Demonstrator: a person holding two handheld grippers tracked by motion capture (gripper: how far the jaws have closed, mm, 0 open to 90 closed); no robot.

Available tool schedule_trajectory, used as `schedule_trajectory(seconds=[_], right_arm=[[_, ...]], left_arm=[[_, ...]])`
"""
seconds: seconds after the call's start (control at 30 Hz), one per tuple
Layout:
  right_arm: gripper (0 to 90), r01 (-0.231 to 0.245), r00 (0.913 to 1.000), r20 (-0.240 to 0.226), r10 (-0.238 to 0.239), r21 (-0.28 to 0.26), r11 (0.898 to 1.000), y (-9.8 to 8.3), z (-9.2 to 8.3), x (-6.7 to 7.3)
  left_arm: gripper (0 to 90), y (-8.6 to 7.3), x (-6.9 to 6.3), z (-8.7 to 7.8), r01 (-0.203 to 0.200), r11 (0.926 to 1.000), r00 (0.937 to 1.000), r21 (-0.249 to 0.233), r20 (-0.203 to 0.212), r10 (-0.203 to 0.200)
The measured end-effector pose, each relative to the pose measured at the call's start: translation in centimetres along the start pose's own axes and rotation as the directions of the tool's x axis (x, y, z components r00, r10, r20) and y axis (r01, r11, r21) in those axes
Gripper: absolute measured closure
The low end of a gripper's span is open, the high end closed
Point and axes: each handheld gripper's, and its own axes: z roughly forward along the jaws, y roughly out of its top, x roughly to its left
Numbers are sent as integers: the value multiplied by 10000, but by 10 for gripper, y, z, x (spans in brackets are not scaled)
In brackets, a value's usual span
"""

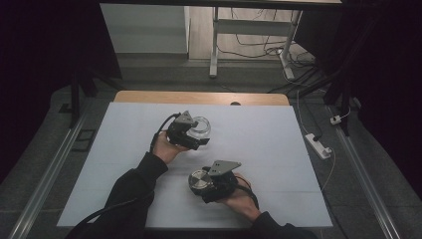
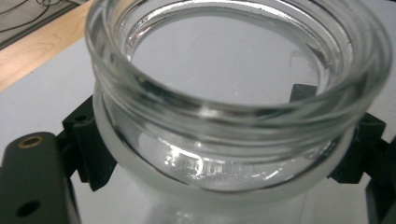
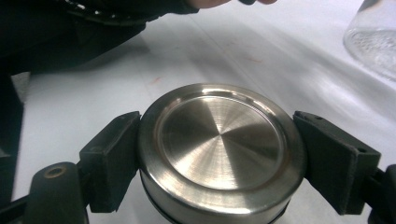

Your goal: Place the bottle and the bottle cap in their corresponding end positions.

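Two claws are at work over the white worktop, and we take them from left to right. Toward the left, the left claw is clamped on a clear glass jar, which sits near the middle of the worktop, a little toward the far side. In the left gripper view we look down into the jar's open mouth, with a black pad pressed against the glass on either side below the threaded neck (the jar holds nothing that we can see). Nearer the person and a little to the right, the right claw is closed around a round steel lid. In the right gripper view the lid lies flat between both pads, touching each, its brushed top facing up
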Motion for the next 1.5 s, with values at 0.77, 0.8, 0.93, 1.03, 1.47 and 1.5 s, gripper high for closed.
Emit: schedule_trajectory(seconds=[0.77,0.8,0.93,1.03,1.47,1.5], right_arm=[[180,-430,9972,651,373,891,9951,-6,23,-25],[180,-484,9970,651,428,881,9949,-6,23,-25],[180,-536,9972,571,480,1013,9934,-6,24,-26],[180,-558,9976,474,506,1163,9916,-6,24,-26],[176,-208,9994,315,153,1810,9833,-7,23,-19],[176,-208,9994,315,153,1810,9833,-7,23,-19]], left_arm=[[149,-16,11,28,273,9989,9991,377,-344,-260],[149,-16,12,29,315,9989,9989,352,-367,-302],[149,-17,15,31,370,9988,9982,328,-494,-353],[149,-18,17,34,417,9988,9975,237,-573,-403],[146,-21,19,34,384,9991,9981,195,-479,-374],[144,-21,19,34,384,9991,9981,195,-479,-374]])
